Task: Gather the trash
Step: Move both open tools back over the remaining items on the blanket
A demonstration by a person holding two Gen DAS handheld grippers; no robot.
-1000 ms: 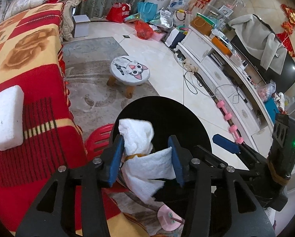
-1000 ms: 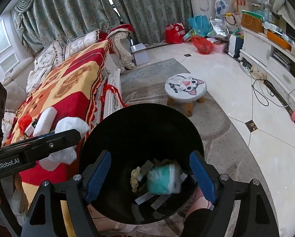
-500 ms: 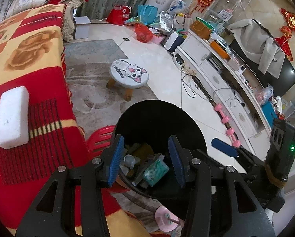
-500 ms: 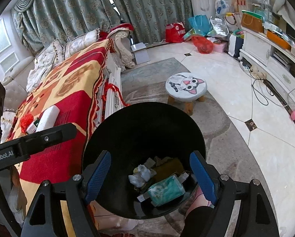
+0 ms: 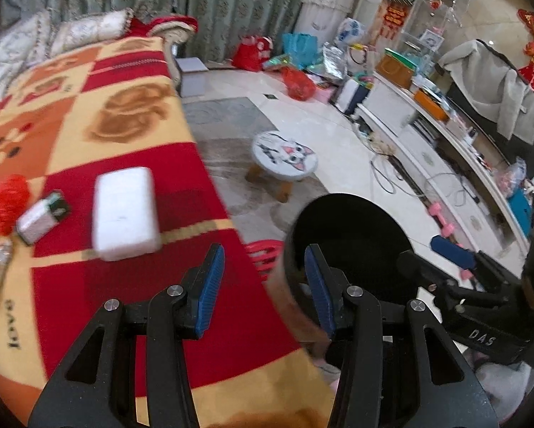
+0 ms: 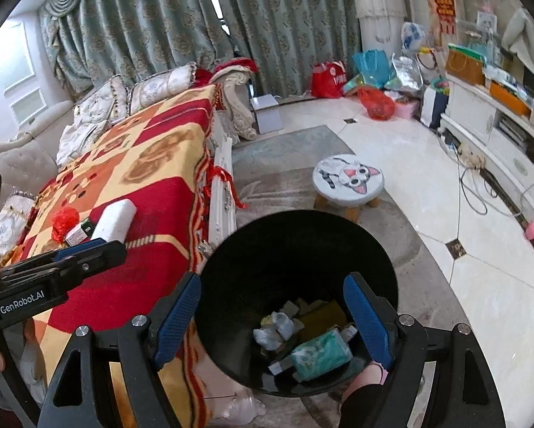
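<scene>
Trash, a white foam block (image 5: 125, 214), lies left of centre on the red-and-yellow blanket (image 5: 131, 142); my left claw (image 5: 263, 283) gapes empty. Right view: black round bin (image 6: 295, 246) lower centre holds scraps; my right claw (image 6: 272, 315) spreads wide, empty.

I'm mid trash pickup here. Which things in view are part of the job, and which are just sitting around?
Part of the job:
- black bin, trash already inside
- white foam block on the blanket
- small green-and-white box
- crumpled red plastic
- left tool, open and empty

Just lying about:
- cat-face stool
- pink dumbbells
- bags by the curtain
</scene>
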